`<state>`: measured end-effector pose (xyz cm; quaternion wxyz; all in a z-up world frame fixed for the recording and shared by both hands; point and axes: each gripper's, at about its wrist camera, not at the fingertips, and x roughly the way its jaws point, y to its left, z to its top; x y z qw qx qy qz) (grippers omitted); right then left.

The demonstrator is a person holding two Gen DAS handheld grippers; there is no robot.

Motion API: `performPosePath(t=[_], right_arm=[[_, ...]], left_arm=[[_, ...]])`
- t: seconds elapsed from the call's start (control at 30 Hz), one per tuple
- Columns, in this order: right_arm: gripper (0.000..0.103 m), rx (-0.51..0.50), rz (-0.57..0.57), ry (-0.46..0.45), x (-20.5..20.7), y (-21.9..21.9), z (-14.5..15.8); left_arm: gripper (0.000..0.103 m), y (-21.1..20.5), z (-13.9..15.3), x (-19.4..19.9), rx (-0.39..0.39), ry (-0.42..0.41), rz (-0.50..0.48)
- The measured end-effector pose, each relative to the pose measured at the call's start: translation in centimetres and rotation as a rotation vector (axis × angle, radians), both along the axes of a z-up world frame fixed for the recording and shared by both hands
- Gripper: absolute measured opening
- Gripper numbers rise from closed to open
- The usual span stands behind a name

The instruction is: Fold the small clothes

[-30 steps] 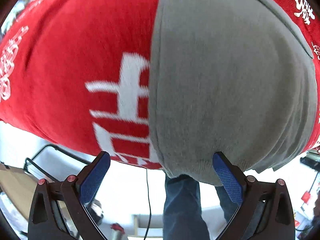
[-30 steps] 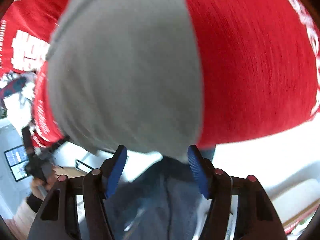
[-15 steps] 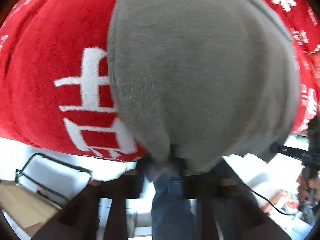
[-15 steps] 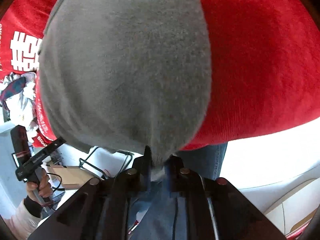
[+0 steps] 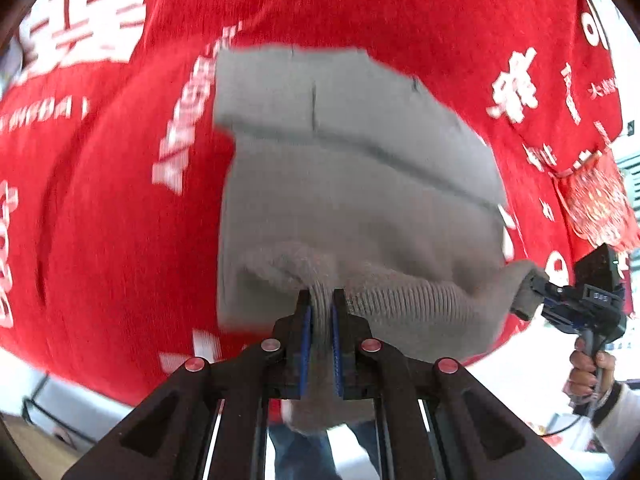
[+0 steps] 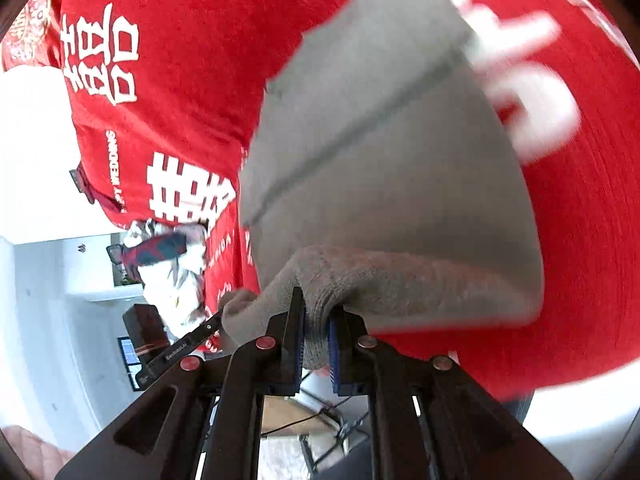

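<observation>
A small grey knit garment point(image 5: 352, 184) lies on a red cloth with white characters point(image 5: 112, 200). My left gripper point(image 5: 320, 312) is shut on the ribbed near edge of the garment and lifts it. My right gripper point(image 6: 316, 320) is shut on the same ribbed edge further along; it also shows in the left wrist view point(image 5: 532, 300) at the garment's right corner. The garment point(image 6: 384, 168) is raised at its near edge, and a fold line crosses it. The left gripper shows in the right wrist view point(image 6: 216, 324) at the garment's left corner.
The red cloth point(image 6: 580, 240) covers the table and hangs over its near edge. A crumpled white and plaid piece of clothing point(image 6: 168, 256) lies at the table's left end. A hand point(image 5: 588, 368) holds the right gripper's handle. Floor and furniture show below.
Both grippers were open at the garment's near edge one second ago. They shut on the edge and have lifted it up and forward over the rest of the garment.
</observation>
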<state>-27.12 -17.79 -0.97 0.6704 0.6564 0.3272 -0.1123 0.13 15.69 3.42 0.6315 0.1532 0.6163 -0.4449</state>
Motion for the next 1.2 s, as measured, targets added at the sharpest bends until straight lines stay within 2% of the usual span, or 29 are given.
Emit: performPosePath(t=[0.07,0.17,0.27,0.33,0.37,0.47,0.5,0.53,0.57,0.6,0.63,0.67,0.7,0.73,0.83,0.97,1.13,1.2], right_arm=[[0.011,-0.001,-0.005,0.018,1.7,-2.1,-0.7],[0.011,0.02,-0.01,0.062,4.2,-5.5,-1.6],[0.011,0.045,-0.013,0.084,6.2,-7.0,-2.4],[0.011,0.053,-0.022,0.097,6.1,-8.1,-2.6],[0.015,0.065,-0.03,0.097,6.2,-8.6,-2.7],[0.016,0.095,-0.036,0.113,6.1,-9.9,-2.6],[0.019,0.072,-0.013,0.136,6.3,-10.4,-2.1],[0.035,0.033,0.015,0.159,6.5,-10.6,-1.6],[0.06,0.005,0.038,0.176,6.9,-10.8,-1.2],[0.068,-0.061,0.095,0.207,7.5,-10.7,-0.3],[0.069,-0.1,0.131,0.219,7.7,-10.6,0.1],[0.069,-0.135,0.171,0.234,8.2,-10.5,0.4],[0.069,-0.18,0.214,0.265,8.8,-10.4,0.7],[0.069,-0.242,0.252,0.313,9.4,-10.2,1.0],[0.069,-0.303,0.288,0.369,10.2,-10.2,0.6],[0.069,-0.311,0.305,0.418,11.2,-10.1,-0.9],[0.069,-0.321,0.296,0.474,11.8,-9.6,-2.2],[0.069,-0.341,0.297,0.489,12.0,-9.4,-2.1]], left_arm=[[0.01,-3.1,-0.4,1.6,0.005,-0.044,0.02],[0.01,-5.9,-0.8,3.7,0.024,-0.087,0.037],[0.01,-8.1,-0.7,5.0,0.052,-0.141,0.042],[0.01,-8.8,-1.1,5.6,0.071,-0.152,0.047],[0.011,-9.3,-1.2,6.0,0.085,-0.153,0.051],[0.011,-9.9,-1.9,6.7,0.141,-0.124,0.07],[0.011,-10.0,-2.1,6.8,0.16,-0.117,0.069],[0.011,-10.0,-2.1,6.7,0.175,-0.117,0.067],[0.011,-10.2,-2.4,6.6,0.216,-0.127,0.061],[0.015,-10.4,-2.7,6.5,0.243,-0.132,0.057],[0.04,-10.4,-2.9,6.3,0.267,-0.139,0.056],[0.061,-10.4,-3.0,6.2,0.278,-0.149,0.061],[0.092,-10.5,-2.9,6.0,0.277,-0.177,0.07],[0.097,-10.6,-2.8,5.8,0.272,-0.202,0.075],[0.097,-11.1,-3.2,5.6,0.285,-0.214,0.072],[0.097,-11.5,-4.8,5.5,0.317,-0.22,0.021],[0.097,-11.6,-7.5,6.0,0.332,-0.149,-0.041],[0.081,-11.7,-8.1,6.1,0.316,-0.107,-0.066]])
